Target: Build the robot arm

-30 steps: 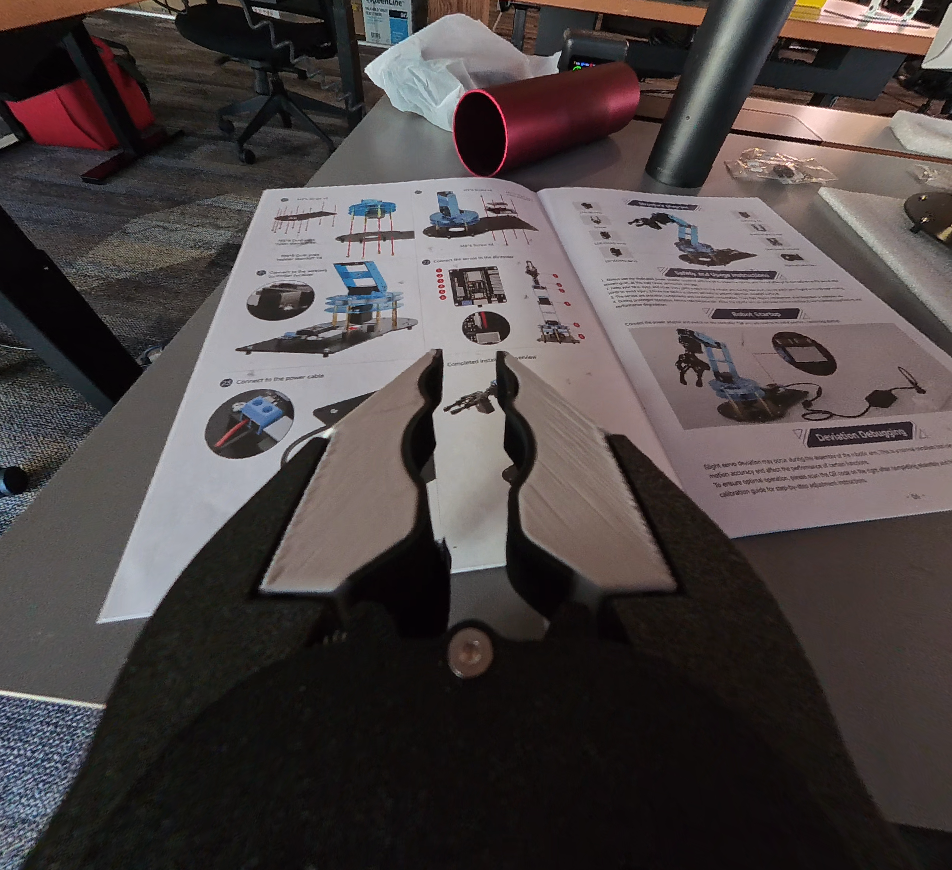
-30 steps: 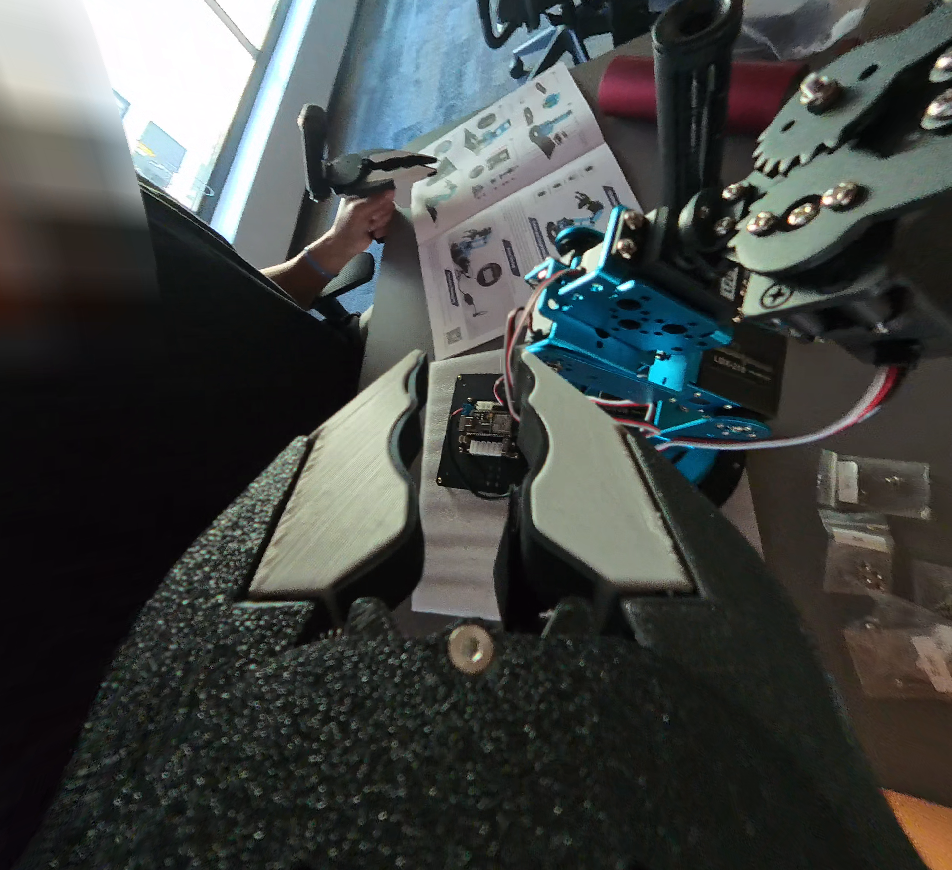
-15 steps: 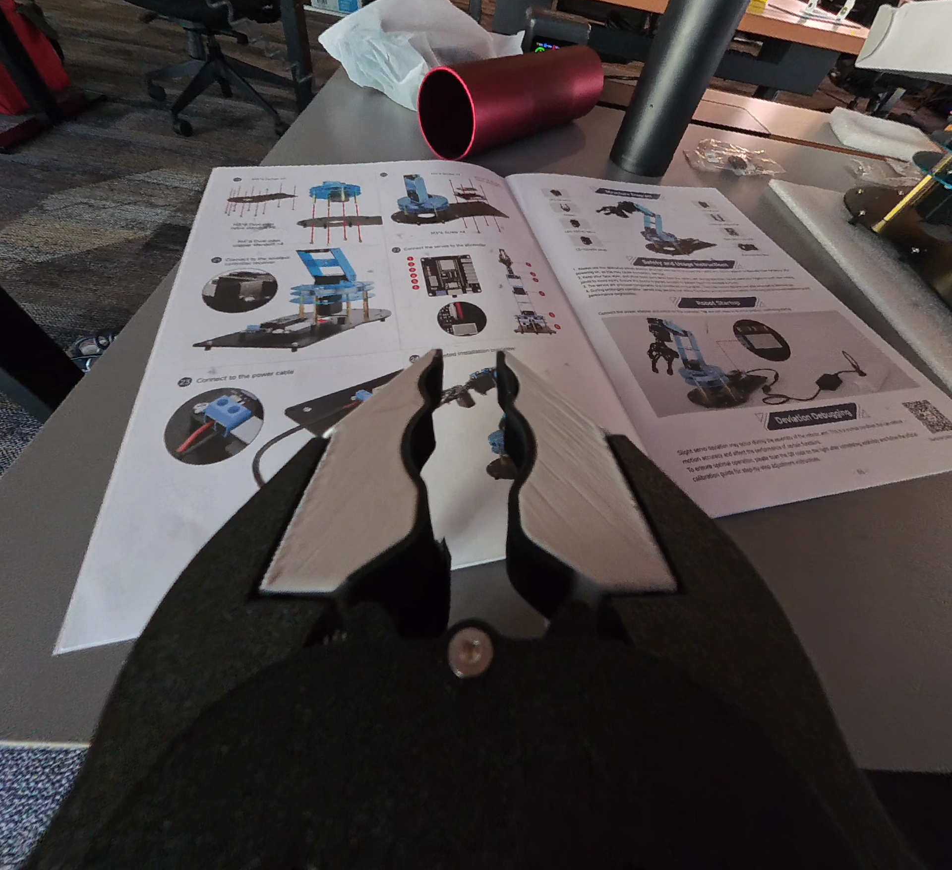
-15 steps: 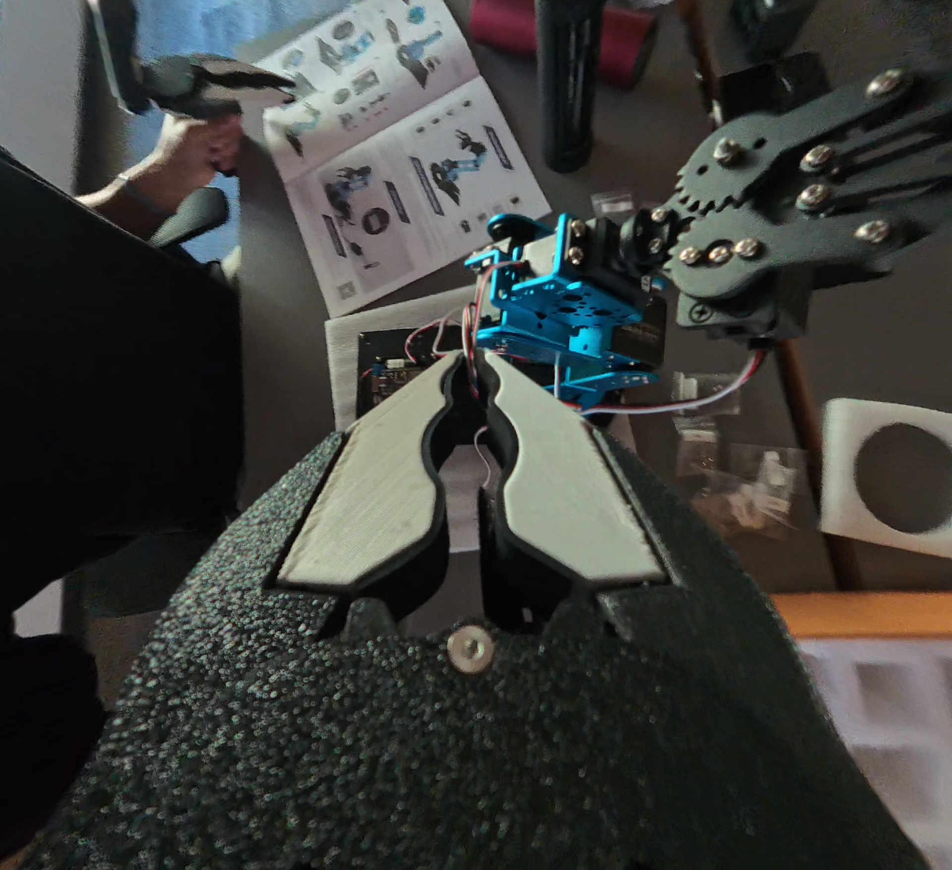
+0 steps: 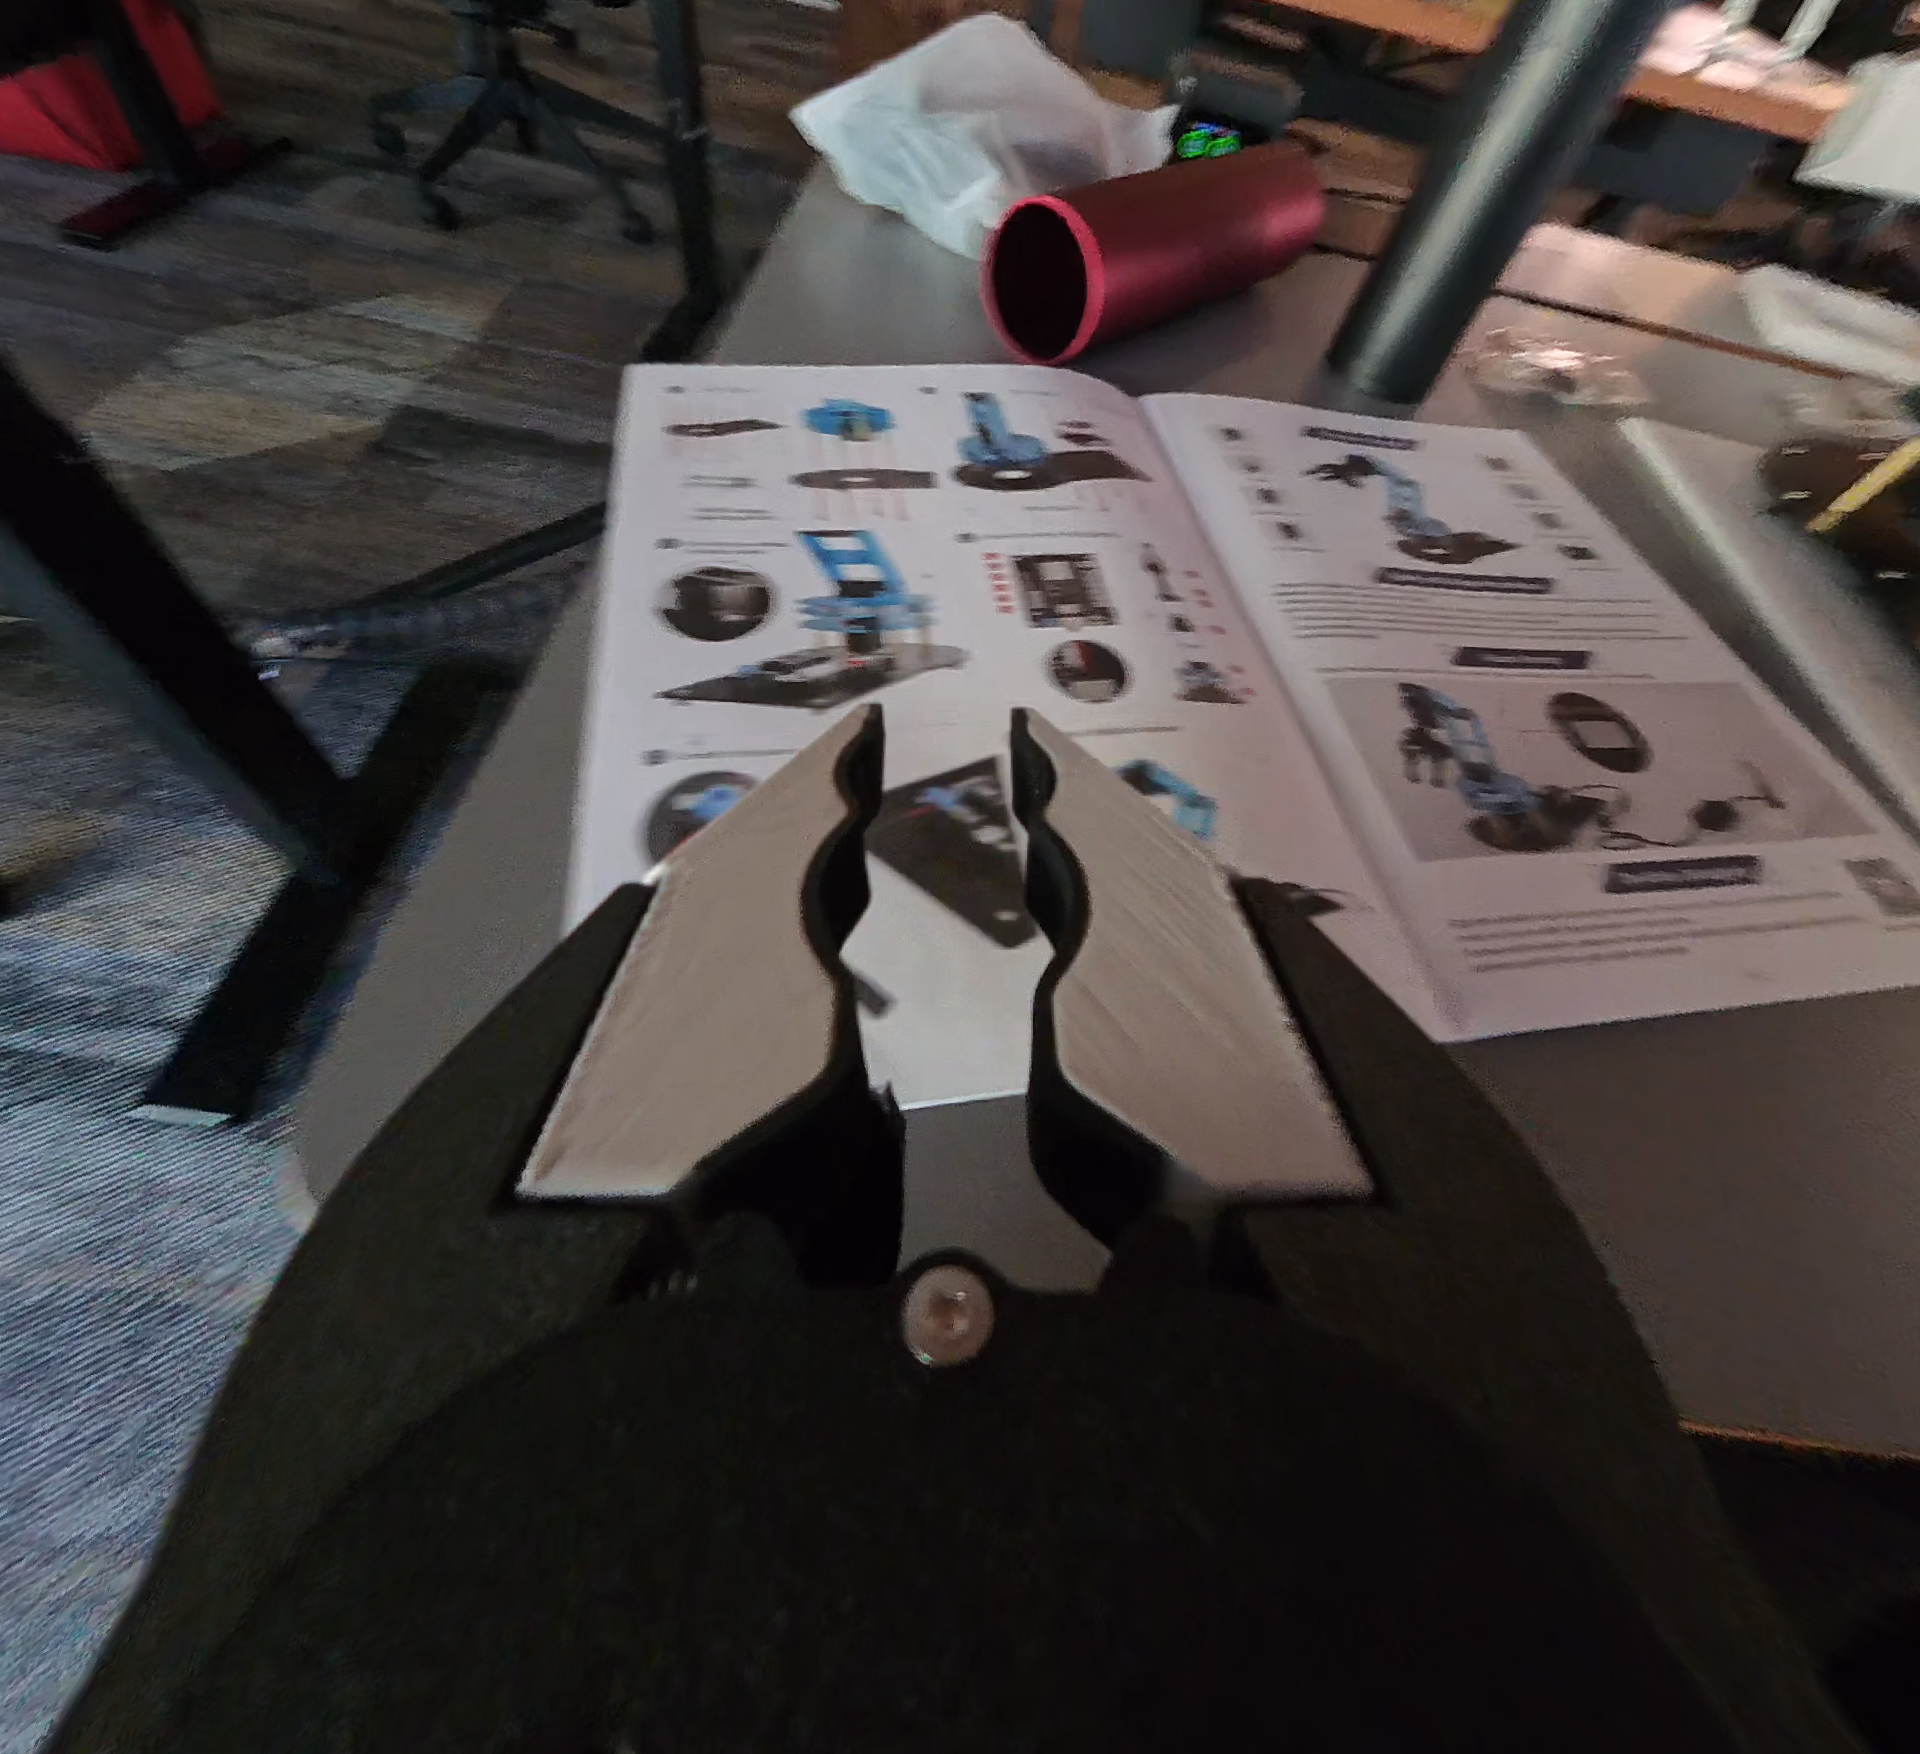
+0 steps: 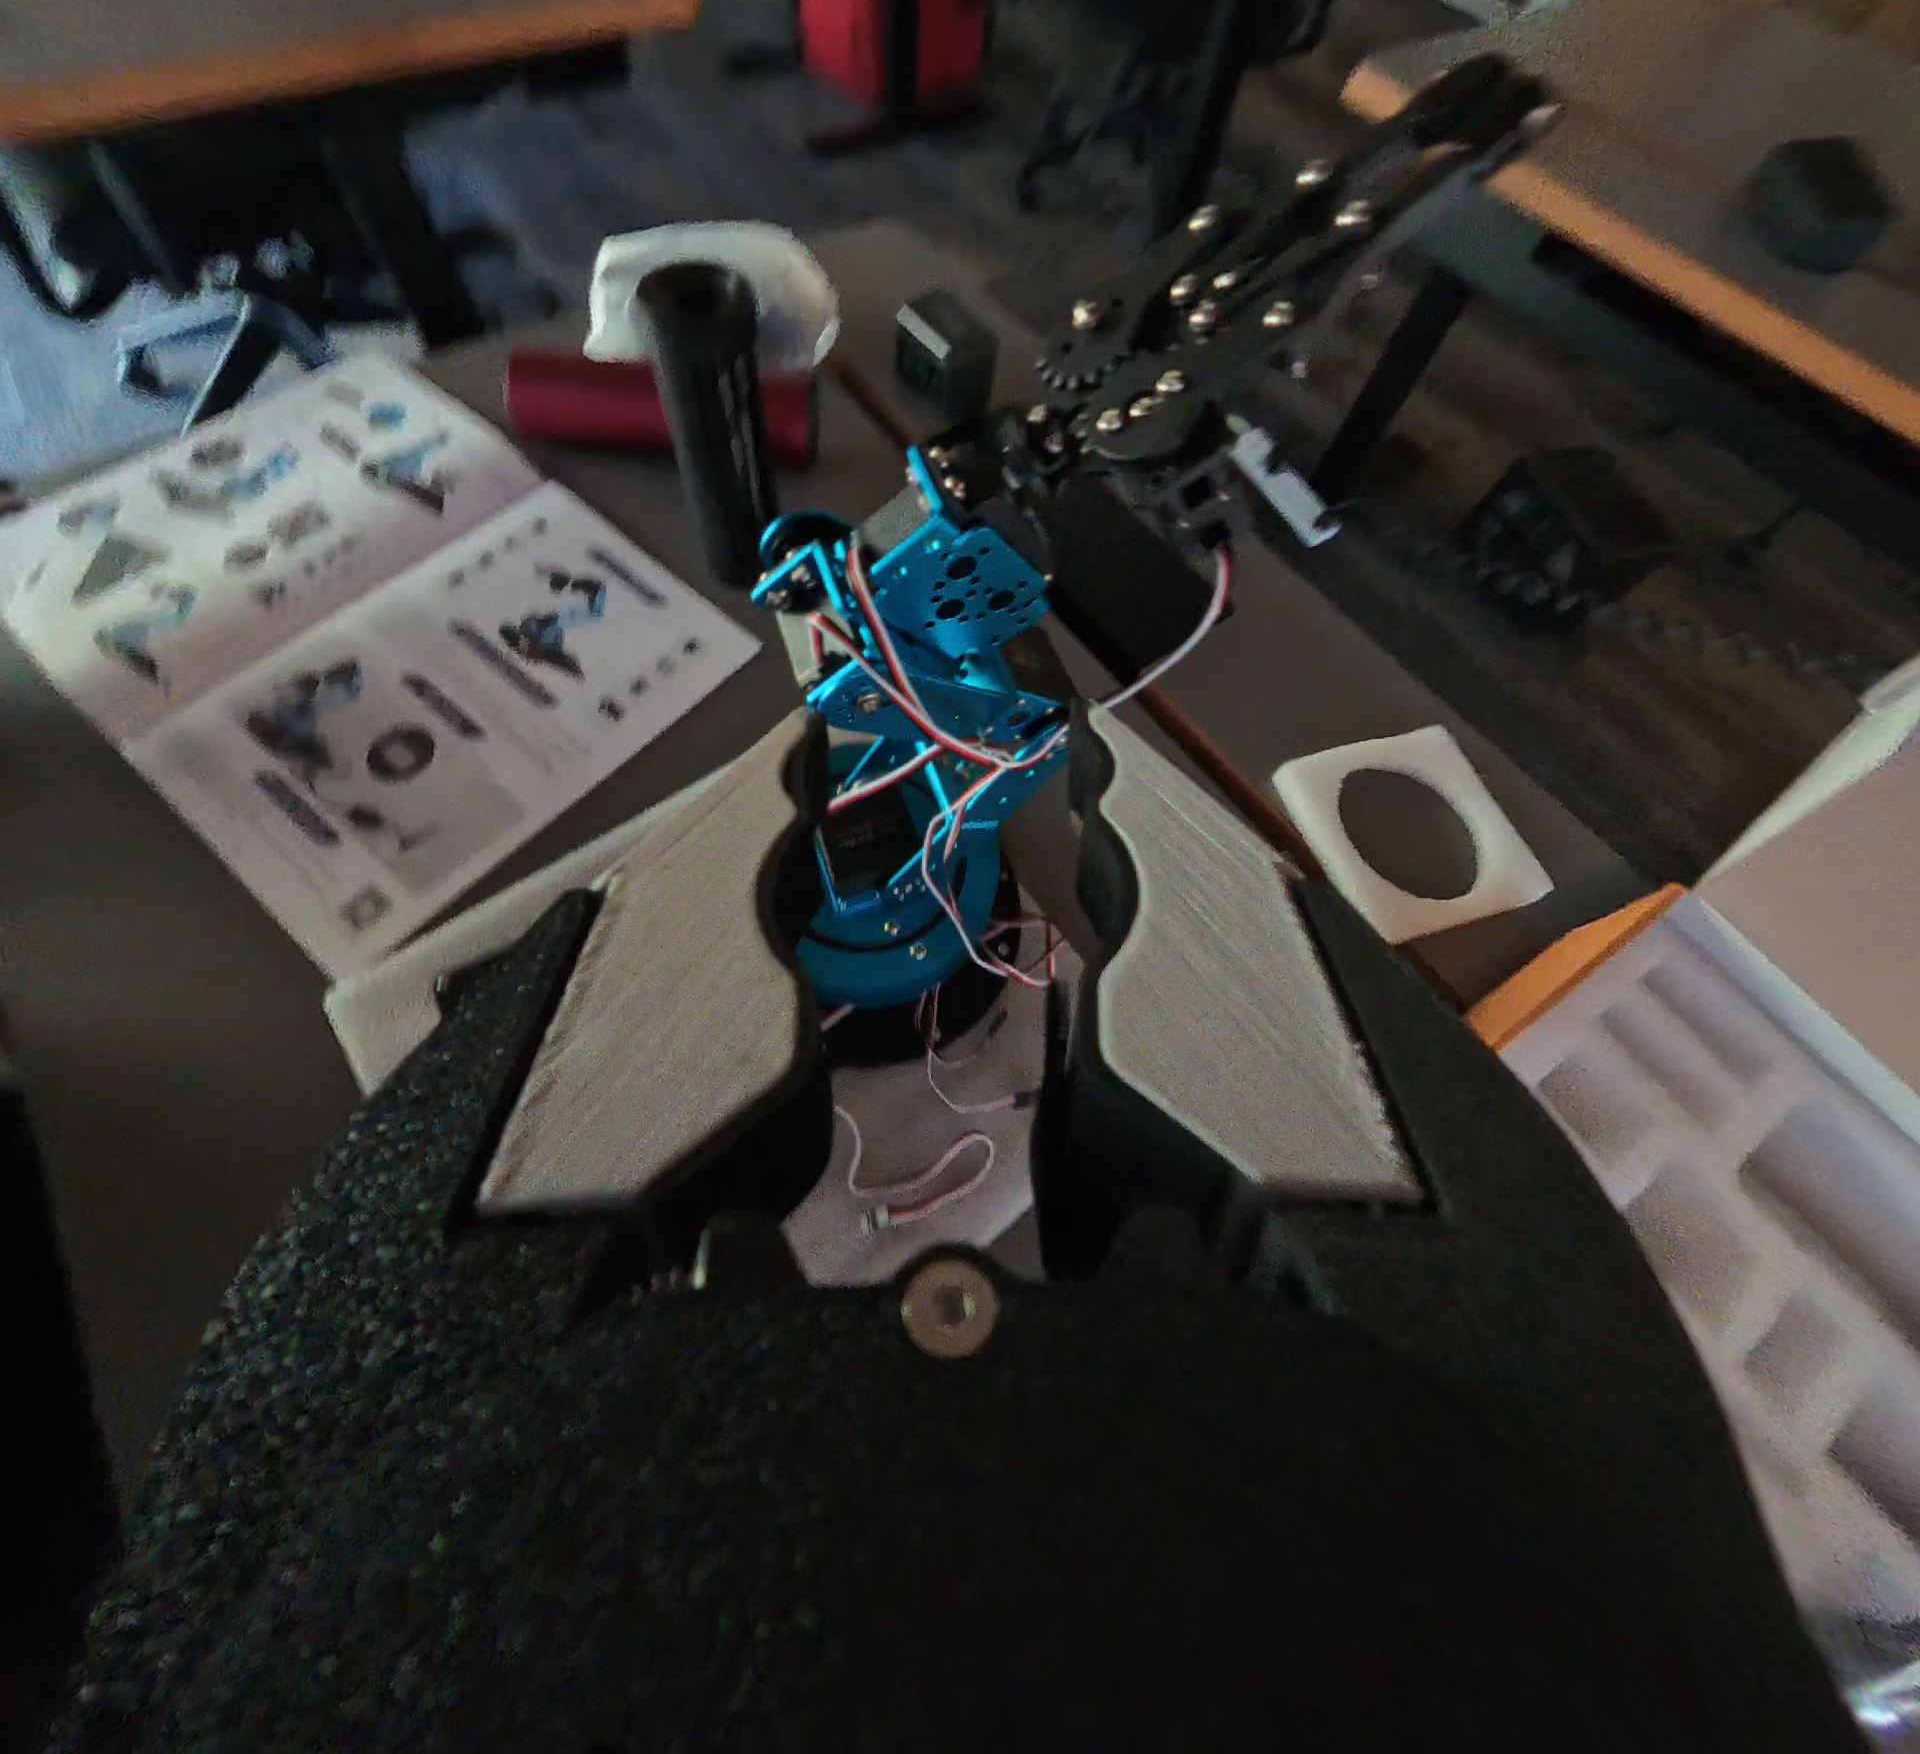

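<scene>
Right wrist view: parted, empty right tongs (image 6: 943,725) hover at the blue robot arm (image 6: 914,717).
Likely fragile, loose wires; rigid base safest. Left tongs (image 5: 945,728) gape, empty, above the open manual (image 5: 1195,665) on the desk (image 5: 1621,1185).

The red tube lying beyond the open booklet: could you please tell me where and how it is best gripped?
Probably across the middle of the red tube, coming from above with the fingers astride its round sides. It lies flat on the table with its open end toward the booklet, so nothing blocks the top.
</scene>
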A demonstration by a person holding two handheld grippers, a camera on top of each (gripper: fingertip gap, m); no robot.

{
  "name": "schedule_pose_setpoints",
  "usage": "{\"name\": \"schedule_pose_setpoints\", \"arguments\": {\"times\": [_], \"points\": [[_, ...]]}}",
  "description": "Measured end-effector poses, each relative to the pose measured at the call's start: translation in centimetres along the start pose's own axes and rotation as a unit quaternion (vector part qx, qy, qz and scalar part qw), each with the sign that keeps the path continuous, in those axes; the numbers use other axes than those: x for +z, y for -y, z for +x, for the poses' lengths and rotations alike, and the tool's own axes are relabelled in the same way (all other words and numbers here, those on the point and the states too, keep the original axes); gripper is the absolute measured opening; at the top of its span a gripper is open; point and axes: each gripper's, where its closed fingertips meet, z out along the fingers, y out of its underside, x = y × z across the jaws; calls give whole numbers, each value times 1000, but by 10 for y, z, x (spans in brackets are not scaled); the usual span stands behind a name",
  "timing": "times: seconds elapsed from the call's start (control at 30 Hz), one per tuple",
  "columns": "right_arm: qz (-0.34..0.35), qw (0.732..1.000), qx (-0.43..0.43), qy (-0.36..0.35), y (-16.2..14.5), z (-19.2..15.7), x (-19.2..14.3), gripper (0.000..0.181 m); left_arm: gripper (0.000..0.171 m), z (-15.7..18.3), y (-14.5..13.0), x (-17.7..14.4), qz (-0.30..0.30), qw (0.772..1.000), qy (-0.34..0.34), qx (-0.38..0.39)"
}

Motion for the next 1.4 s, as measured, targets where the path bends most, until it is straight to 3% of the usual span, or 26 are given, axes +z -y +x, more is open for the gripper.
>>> {"name": "schedule_pose_setpoints", "arguments": {"times": [0.07, 0.17, 0.33, 0.5, 0.93, 1.23, 1.3, 1.4], "points": [[43, 998, 27, -36, -3, -1, -9, 42, 24, -21, 0, -1, -19, 999, 34, 9], [78, 992, 70, -64, -12, -7, -17, 40, 25, -31, -11, 6, -56, 998, 28, 6], [83, 986, 107, -98, -26, -5, -26, 36, 25, -18, -28, 18, -84, 996, -19, 12], [105, 980, 118, -122, -14, 5, -33, 32, 26, -7, -31, 18, -89, 995, -46, 8], [82, 984, 112, -112, -5, 40, 8, 30, 26, 16, -24, 27, -83, 990, -108, -35], [70, 990, 76, -96, -5, 47, 14, 28, 26, 40, 7, 39, -74, 987, -145, 10], [60, 993, 54, -87, -8, 44, 14, 27, 26, 59, 21, 38, -67, 981, -180, 40], [44, 998, 22, -45, -13, 38, 15, 26, 26, 105, 54, 31, -60, 953, -277, 109]]}}
